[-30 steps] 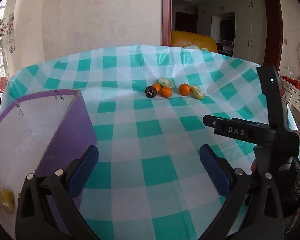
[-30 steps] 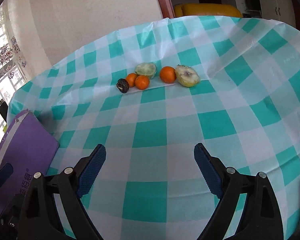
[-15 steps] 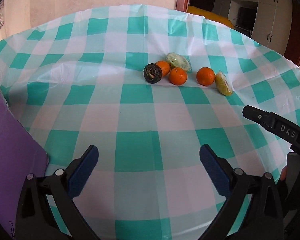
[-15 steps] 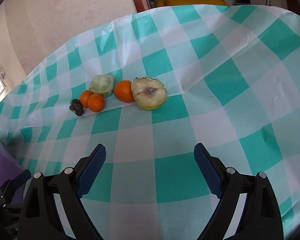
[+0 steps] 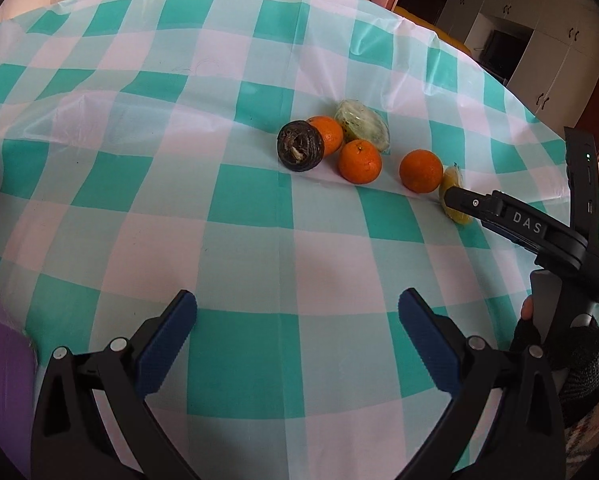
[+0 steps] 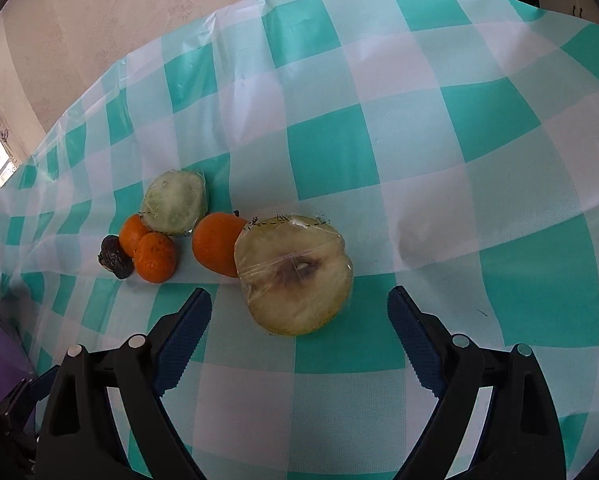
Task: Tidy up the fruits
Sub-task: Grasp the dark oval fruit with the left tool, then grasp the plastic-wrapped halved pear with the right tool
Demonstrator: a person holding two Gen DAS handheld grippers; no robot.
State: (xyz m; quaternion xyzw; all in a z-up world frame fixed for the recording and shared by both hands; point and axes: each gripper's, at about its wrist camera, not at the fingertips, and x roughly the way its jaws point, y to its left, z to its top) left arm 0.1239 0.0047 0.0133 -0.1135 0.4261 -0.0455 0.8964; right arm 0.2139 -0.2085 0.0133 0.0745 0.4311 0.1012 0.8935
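Nearest us, our right gripper (image 6: 299,304) hangs low over the green-and-white checked tablecloth (image 6: 379,152), jaws spread wide and holding nothing. Just beyond its fingertips, almost centred between them, lies a plastic-wrapped fruit half (image 6: 295,276), cut face up — no clear long axis, since it looks roughly round. Touching its far left side is an orange (image 6: 215,246). Farther left sit two smaller oranges (image 6: 155,258), a dark shrivelled fruit (image 6: 113,258) and a second wrapped green half (image 6: 175,204). Our left gripper (image 5: 297,312), also wide open and empty, is well back from the cluster — so the right one is much the nearer.
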